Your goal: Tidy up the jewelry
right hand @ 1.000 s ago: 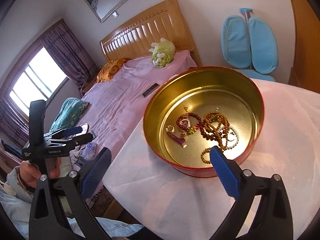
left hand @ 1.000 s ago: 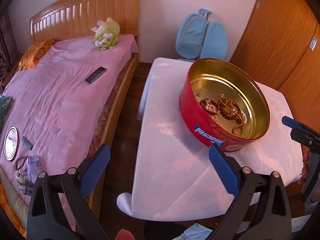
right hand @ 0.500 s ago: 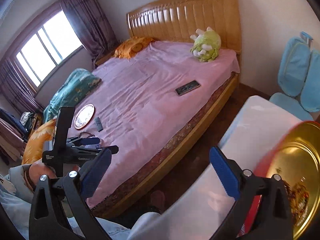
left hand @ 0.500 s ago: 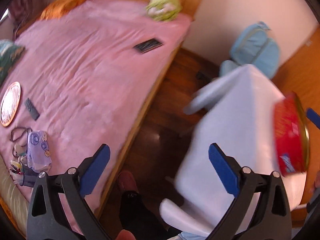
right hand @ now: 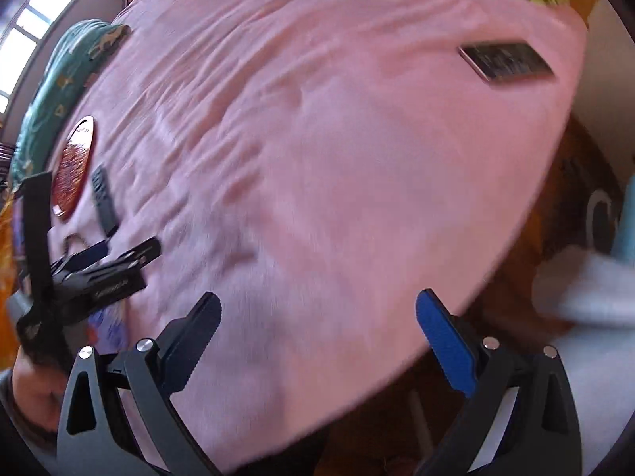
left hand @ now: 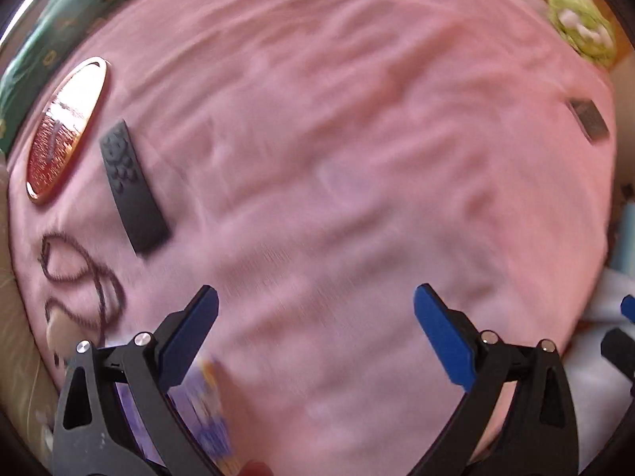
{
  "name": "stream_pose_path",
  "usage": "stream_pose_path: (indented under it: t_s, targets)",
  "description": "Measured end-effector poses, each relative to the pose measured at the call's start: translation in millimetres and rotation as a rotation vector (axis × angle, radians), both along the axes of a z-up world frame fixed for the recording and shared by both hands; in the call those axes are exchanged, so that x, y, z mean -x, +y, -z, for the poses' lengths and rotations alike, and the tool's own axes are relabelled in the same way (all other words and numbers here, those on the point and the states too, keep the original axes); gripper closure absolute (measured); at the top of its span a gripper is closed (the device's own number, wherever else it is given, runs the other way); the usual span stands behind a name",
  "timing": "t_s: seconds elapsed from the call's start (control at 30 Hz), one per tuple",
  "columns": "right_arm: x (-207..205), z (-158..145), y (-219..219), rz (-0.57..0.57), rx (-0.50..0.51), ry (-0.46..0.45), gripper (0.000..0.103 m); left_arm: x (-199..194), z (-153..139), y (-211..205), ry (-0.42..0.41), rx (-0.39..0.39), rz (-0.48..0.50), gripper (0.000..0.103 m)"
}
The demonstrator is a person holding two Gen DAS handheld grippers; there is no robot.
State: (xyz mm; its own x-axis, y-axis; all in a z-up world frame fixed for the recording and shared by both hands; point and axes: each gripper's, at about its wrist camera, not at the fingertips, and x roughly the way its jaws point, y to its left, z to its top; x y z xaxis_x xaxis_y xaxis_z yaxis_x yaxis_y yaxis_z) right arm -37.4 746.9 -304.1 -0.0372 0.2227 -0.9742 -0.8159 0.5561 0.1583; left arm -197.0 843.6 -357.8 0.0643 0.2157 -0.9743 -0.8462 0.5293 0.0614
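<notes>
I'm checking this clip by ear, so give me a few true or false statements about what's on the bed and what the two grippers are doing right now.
1. Both grippers are open and hold nothing. True: left gripper, right gripper.
2. A dark remote lies beside the round lid. True.
3. A red tin stands on the pink sheet. False: no tin shows in either view.
4. The dark cord is clamped in the left gripper. False: it lies loose on the sheet.
</notes>
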Motion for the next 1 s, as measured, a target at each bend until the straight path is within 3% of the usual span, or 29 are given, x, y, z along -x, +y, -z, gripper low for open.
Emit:
stream_pose_path:
  t_s: [0.07, 0.23, 0.4, 0.53, 0.6, 0.7, 0.83, 1.0]
  targets:
    - [-1.8, 17.4, 32.1, 0.015, -0.017, -0.076, 0.004, 6.8, 6.5, 16.5, -0.005, -0.069, -0.052, 0.006]
    - [-8.9, 58.4, 94.9, 0.097, -0.075, -0.154, 0.004, 21.0, 23.0, 42.1, -0.014, -0.164, -0.171, 0.006]
    - [7.8, 65.3, 141.5, 0.083, -0.188, -0.343, 0.004, 16.4, 41.0, 54.5, -0.004, -0.27, -0.187, 0.006]
    - [19.9, 116.5, 153.8, 0.054, -0.144, -0.413, 0.004, 12.9, 67.6, 57.4, -0.004, -0.265, -0.211, 0.006]
    - [25.7, 117.3, 149.0, 0.054, -0.198, -0.47, 0.004, 16.1, 66.4, 50.8, -0.048, -0.314, -0.229, 0.006]
    - [26.8, 119.1, 152.3, 0.049, -0.19, -0.495, 0.004, 13.7, 65.5, 39.2, -0.048, -0.378, -0.225, 0.006]
    - [24.8, 119.5, 147.9, 0.056, -0.208, -0.485, 0.004, 15.3, 65.7, 38.3, -0.057, -0.362, -0.229, 0.006]
    - [23.4, 118.5, 146.2, 0.056, -0.208, -0.486, 0.004, 28.5, 67.5, 51.1, -0.158, -0.308, -0.259, 0.006]
